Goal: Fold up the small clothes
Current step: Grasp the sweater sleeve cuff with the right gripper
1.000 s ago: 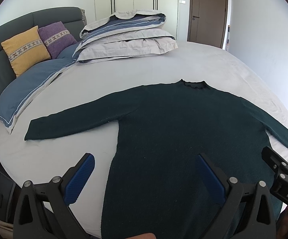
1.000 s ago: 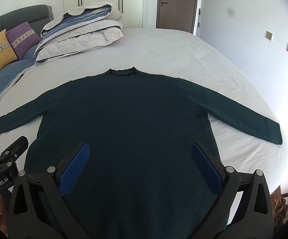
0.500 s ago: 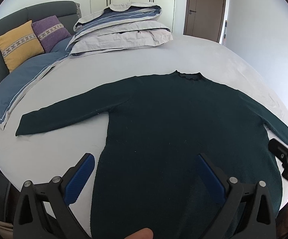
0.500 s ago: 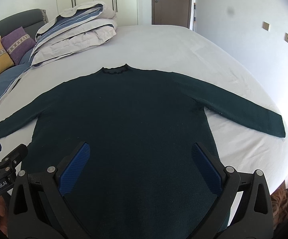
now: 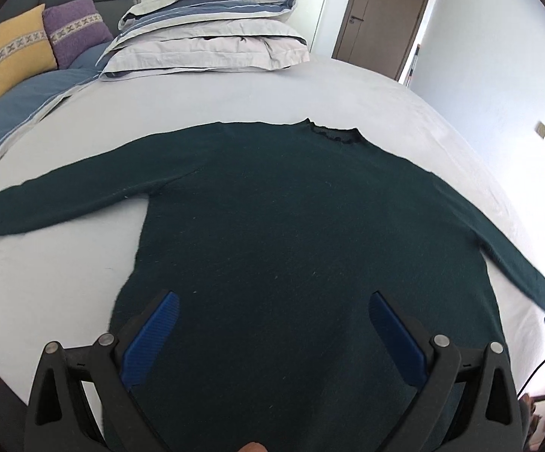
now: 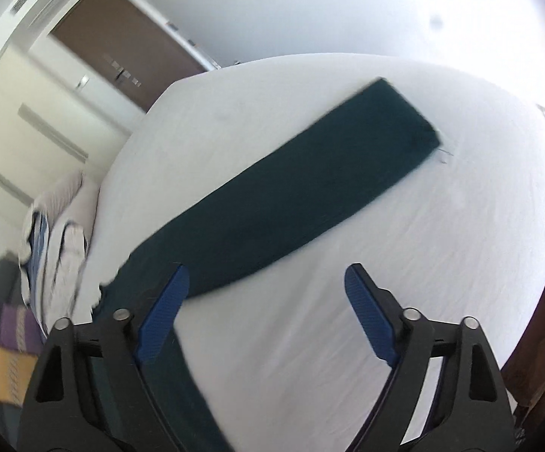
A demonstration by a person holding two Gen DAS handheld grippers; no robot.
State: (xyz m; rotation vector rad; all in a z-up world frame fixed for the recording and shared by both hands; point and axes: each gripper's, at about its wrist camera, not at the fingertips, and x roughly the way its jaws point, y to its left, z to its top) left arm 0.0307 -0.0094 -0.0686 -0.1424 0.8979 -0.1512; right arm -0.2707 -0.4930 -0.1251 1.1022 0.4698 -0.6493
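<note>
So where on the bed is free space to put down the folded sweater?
Bare sheet lies between the sweater collar and the folded duvet; more lies below the left sleeve and around the right sleeve. Crowded by the pillows.

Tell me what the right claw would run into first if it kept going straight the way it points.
Probably the bare white sheet just short of the sweater's right sleeve; the open right claw holds nothing. Depth is uncertain in this blurred view.

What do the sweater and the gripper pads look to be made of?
The dark green sweater looks like a soft, matte knit, probably wool or a blend: fuzzy surface with pale lint specks and a ruffled knitted collar. The blue pads on the left gripper look like ribbed rubber or soft plastic, judging by fine ridges across their faces; which one I cannot tell.
</note>
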